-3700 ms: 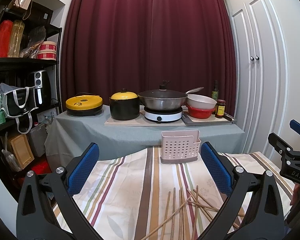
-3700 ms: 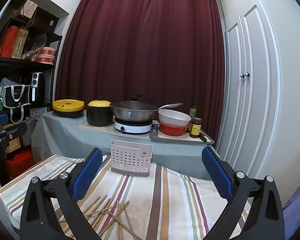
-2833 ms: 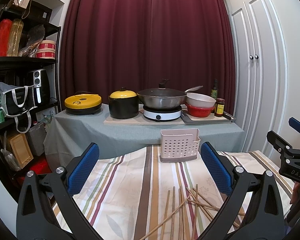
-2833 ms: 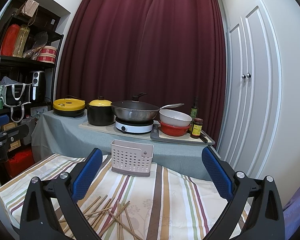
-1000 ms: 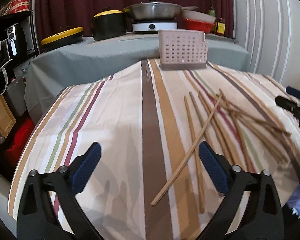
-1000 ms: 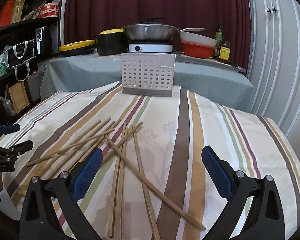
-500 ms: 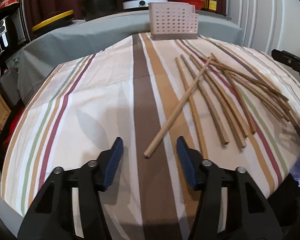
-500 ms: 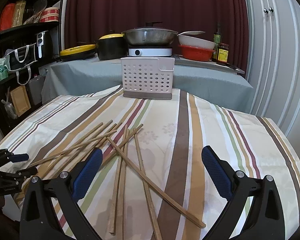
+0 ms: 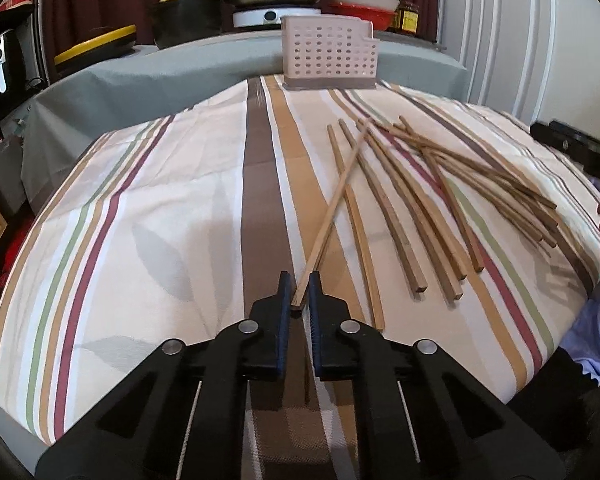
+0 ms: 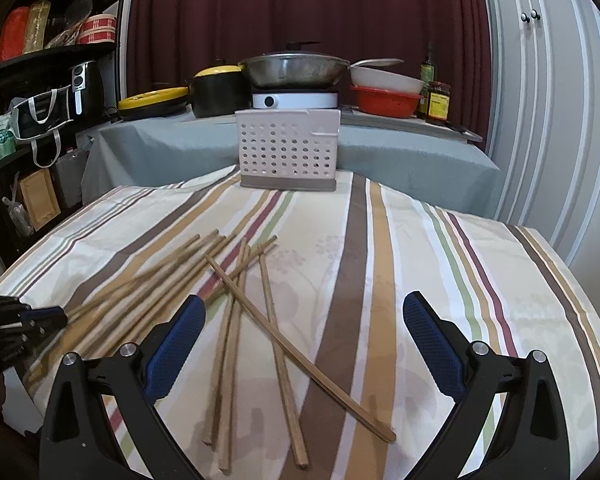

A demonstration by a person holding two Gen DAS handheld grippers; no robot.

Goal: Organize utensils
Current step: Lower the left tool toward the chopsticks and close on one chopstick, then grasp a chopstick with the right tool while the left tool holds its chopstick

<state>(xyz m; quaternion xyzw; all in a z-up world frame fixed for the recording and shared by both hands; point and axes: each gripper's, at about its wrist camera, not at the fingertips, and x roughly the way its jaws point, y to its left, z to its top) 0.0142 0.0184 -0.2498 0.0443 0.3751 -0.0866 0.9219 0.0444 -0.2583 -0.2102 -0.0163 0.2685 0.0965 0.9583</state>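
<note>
Several wooden chopsticks (image 9: 420, 200) lie scattered on the striped tablecloth (image 9: 160, 220). My left gripper (image 9: 299, 280) is shut on the near end of one chopstick (image 9: 332, 208), which angles away toward the pile. A white perforated utensil holder (image 9: 330, 54) stands upright at the cloth's far edge. In the right wrist view my right gripper (image 10: 304, 320) hangs open just above the chopsticks (image 10: 236, 312), holding nothing, with the holder (image 10: 288, 152) straight ahead. The left gripper (image 10: 40, 318) shows at that view's left edge.
Behind the holder, a grey-covered table (image 10: 380, 152) carries a yellow-lidded pot (image 10: 218, 90), a wok on a cooker (image 10: 294, 68), bowls (image 10: 386, 94) and bottles. A dark shelf unit (image 10: 40, 80) stands left, white cupboard doors (image 10: 540, 100) right. The cloth drops off at both sides.
My left gripper came down to the cloth and its jaws shut on the near end of one chopstick. The right gripper stayed open and barely moved.
</note>
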